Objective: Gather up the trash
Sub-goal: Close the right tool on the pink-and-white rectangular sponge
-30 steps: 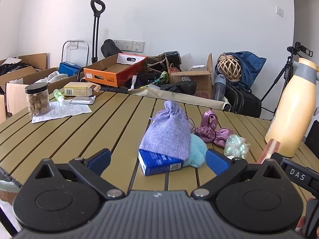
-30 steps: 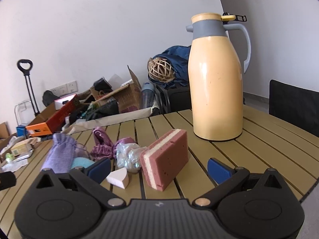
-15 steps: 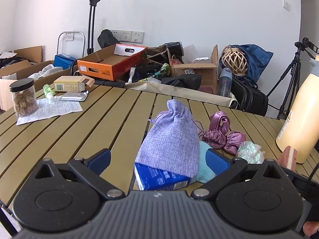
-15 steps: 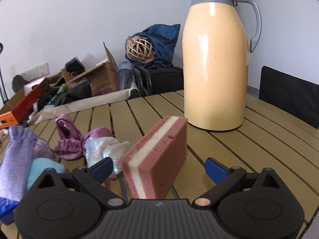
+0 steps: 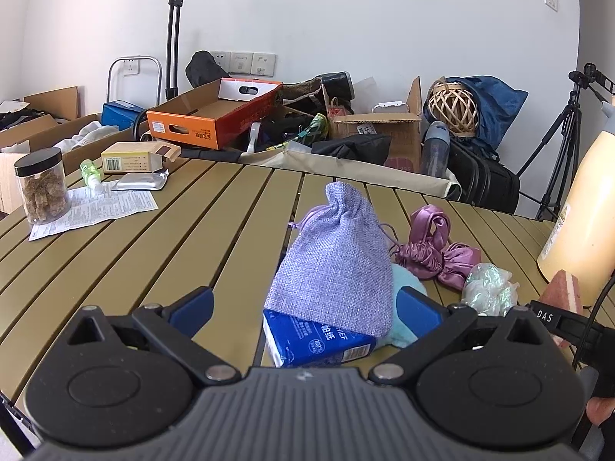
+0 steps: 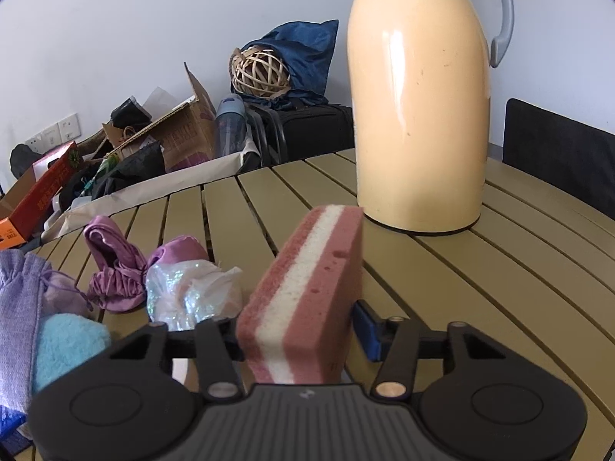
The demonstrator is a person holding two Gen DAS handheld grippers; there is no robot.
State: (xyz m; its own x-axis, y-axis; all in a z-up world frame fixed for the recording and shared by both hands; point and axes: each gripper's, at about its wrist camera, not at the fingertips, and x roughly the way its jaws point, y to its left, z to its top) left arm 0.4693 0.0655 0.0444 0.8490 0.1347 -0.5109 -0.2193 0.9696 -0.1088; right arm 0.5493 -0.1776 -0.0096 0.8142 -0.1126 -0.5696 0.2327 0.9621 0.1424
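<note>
My right gripper [image 6: 298, 340] is shut on a pink and white sponge [image 6: 307, 292] that stands on edge on the slatted table [image 6: 499, 269]. My left gripper [image 5: 303, 303] is open around a lilac drawstring pouch [image 5: 338, 257], which lies on a blue tissue pack [image 5: 315, 340] and a turquoise cloth [image 5: 403, 284]. A crumpled iridescent wrapper [image 5: 488, 294] lies to the right, also in the right wrist view [image 6: 188, 292]. A purple satin scrunchie [image 5: 434, 249] lies behind it.
A tall cream thermos jug [image 6: 419, 115] stands just behind the sponge. At the table's far left are a jar [image 5: 40, 184], a printed leaflet [image 5: 96, 207], a foil pack [image 5: 142, 181] and a small carton [image 5: 134, 155]. Boxes and bags crowd the floor beyond.
My right gripper has moved forward onto the sponge and closed on it. My left gripper has come closer to the pouch and tissue pack, still open.
</note>
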